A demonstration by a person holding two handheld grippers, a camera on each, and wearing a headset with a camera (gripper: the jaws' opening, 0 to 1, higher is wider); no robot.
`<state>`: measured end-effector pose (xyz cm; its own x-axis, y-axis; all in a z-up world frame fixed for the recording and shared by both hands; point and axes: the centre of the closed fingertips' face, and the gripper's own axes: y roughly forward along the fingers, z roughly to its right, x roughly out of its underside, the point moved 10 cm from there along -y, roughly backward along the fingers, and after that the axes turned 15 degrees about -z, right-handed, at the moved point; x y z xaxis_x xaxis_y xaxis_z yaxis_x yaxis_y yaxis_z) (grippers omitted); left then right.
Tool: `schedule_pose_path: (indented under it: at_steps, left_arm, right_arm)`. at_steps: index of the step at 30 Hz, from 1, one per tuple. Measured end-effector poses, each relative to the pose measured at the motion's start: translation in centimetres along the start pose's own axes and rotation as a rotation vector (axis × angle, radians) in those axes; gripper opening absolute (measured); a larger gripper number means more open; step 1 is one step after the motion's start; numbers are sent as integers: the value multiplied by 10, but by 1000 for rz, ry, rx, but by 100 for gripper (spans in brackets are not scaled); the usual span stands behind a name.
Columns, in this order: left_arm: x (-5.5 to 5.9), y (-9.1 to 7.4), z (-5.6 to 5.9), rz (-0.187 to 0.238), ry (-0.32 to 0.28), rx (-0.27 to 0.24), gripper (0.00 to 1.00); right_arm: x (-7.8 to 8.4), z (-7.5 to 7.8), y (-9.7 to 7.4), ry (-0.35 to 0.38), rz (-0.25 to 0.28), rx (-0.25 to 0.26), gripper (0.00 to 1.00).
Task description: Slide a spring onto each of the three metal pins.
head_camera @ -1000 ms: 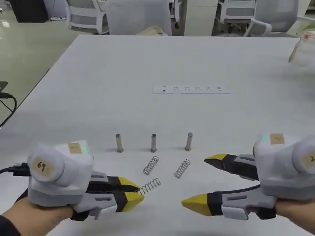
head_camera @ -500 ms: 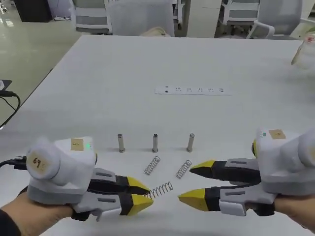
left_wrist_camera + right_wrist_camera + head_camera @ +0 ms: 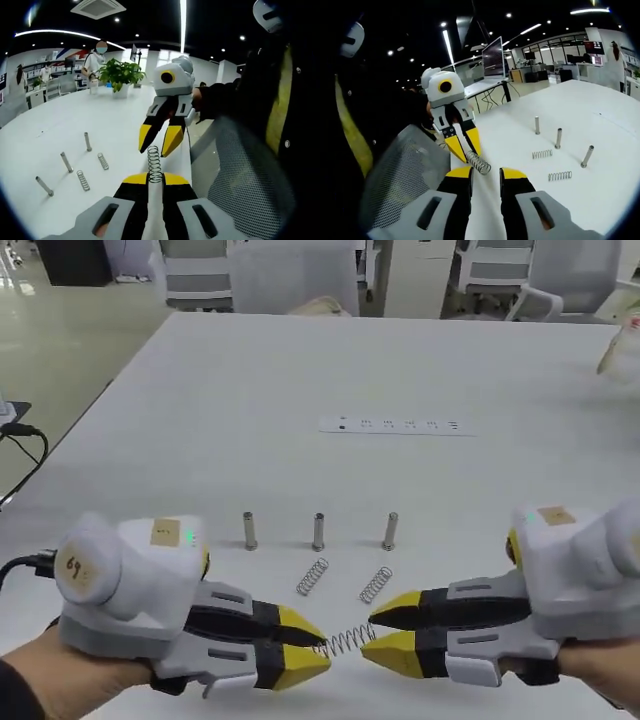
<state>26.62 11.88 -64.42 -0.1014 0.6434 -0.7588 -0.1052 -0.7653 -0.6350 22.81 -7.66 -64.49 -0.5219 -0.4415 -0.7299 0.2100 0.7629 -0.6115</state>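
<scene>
Yellow-tipped, black-backed jaws of the left gripper are clenched on one end of a thin wire coil, the held spring, which juts toward 3 o'clock. Its free end reaches into the gap of the right gripper, whose wedge-shaped jaws stand parted, not pinching it. Just beyond, a loose spring at 11 o'clock and a second loose spring at 1 o'clock lie flat and apart on the smooth white table. Behind them three smooth cylindrical metal pins stand upright in a spaced row: the 11 o'clock pin, the 12 o'clock pin and the 1 o'clock pin. Farther on lies a flat white socket strip, with open tabletop running to the far edge and the grey chairs.
</scene>
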Motion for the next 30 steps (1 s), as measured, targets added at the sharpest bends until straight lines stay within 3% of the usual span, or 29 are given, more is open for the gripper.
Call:
schedule_pose_path:
  at_steps: [20,25,28,29,30]
  left_arm:
    - [-4,4,10,-17,59,31,2]
    - [-5,5,14,-14,71,48,1]
    - [-6,5,16,-11,75,54,1]
    - [-8,5,17,8,71,64,1]
    - [-8,5,17,-5,74,59,1]
  right_arm:
    - [1,-8,1,31,-28,-122,11]
    - [-3,-11,-2,43,-28,-197,10]
    - [-4,-11,-2,51,-36,-216,10]
    - [-4,-12,-2,48,-43,-217,10]
    - [-4,-13,-1,50,-44,-226,9]
